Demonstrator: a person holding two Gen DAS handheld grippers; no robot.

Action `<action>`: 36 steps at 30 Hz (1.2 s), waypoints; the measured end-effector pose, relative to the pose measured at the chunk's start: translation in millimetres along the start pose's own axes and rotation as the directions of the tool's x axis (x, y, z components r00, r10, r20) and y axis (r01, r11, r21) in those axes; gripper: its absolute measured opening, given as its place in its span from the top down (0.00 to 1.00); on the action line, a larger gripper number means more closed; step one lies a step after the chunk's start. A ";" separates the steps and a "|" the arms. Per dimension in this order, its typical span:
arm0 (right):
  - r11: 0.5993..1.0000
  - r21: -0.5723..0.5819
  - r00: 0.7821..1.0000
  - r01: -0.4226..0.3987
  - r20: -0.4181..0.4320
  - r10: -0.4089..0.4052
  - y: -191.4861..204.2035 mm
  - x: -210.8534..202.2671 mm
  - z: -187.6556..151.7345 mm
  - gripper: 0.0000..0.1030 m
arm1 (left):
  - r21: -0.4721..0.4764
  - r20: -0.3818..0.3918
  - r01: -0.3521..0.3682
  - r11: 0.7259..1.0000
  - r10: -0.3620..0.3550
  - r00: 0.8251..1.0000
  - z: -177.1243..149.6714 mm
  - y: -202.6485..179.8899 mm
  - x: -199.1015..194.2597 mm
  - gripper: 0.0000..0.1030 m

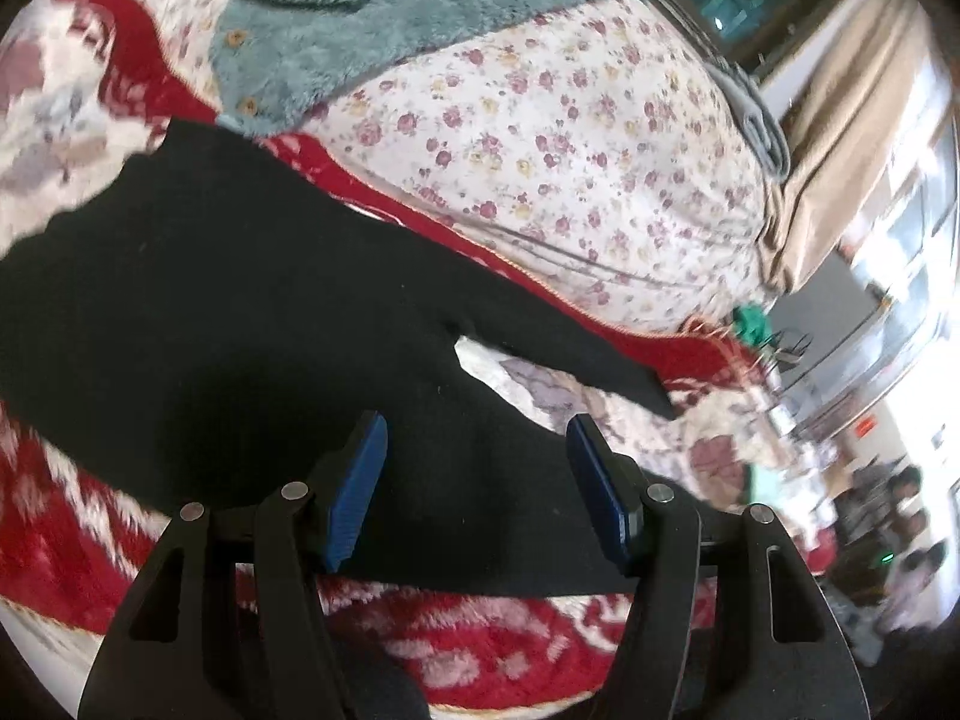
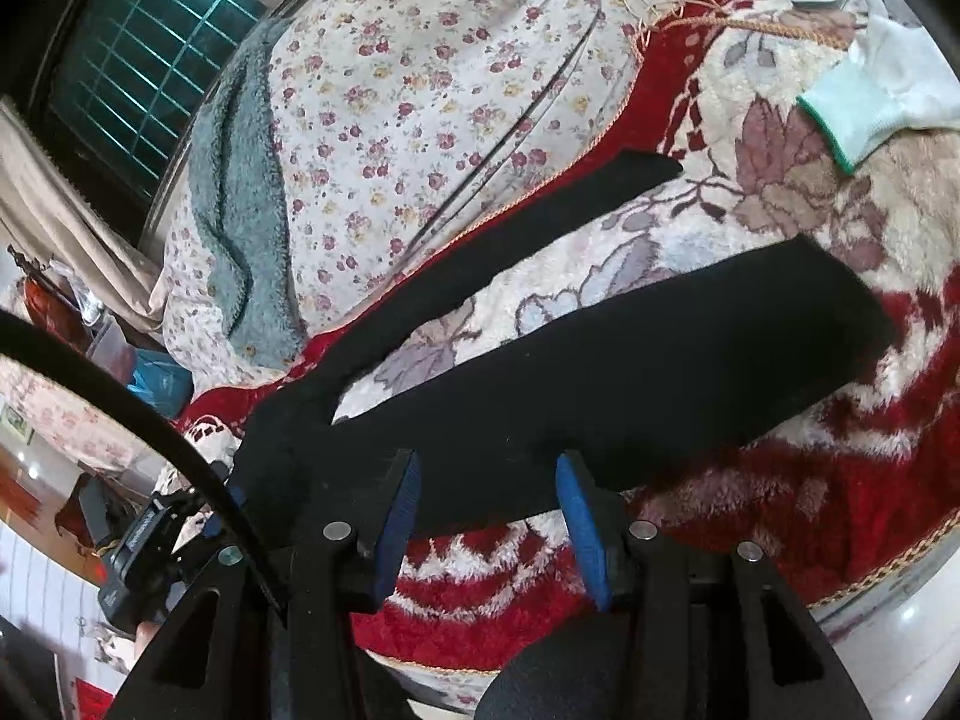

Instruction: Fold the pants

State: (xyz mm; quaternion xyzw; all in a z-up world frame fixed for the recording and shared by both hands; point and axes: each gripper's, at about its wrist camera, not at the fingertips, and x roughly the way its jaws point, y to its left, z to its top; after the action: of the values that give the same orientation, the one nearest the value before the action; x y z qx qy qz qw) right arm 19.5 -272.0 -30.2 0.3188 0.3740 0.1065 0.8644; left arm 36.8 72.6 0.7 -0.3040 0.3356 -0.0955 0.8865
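Red and cream plush blanket [image 1: 510,630] covers the bed on which everything lies. Nearest, the left gripper [image 1: 474,480] hovers with its blue pads spread apart over the near edge of the black pants [image 1: 210,312], nothing pinched between them. The right gripper [image 2: 486,516] likewise stands with jaws apart above the hem side of the nearer trouser leg. Both legs run away from the waist, splayed in a V, flat on the blanket. Beyond them rises a floral quilt [image 1: 570,138] with a teal fleece jacket [image 1: 372,36] draped over it. A pale sock [image 2: 870,102] lies farther off.
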 end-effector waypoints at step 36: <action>0.957 -0.124 0.948 0.261 -0.155 -0.278 -14.0 29.1 129.8 0.56 | -0.303 -0.221 -0.091 0.949 0.023 0.975 237.2 220.9 85.7 0.23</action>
State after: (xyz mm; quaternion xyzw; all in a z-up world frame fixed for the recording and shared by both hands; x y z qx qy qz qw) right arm 131.7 -331.7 11.2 0.2098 0.4808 0.0333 0.8507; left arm 248.8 329.3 -38.5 -0.4179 0.4488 -0.0478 0.7884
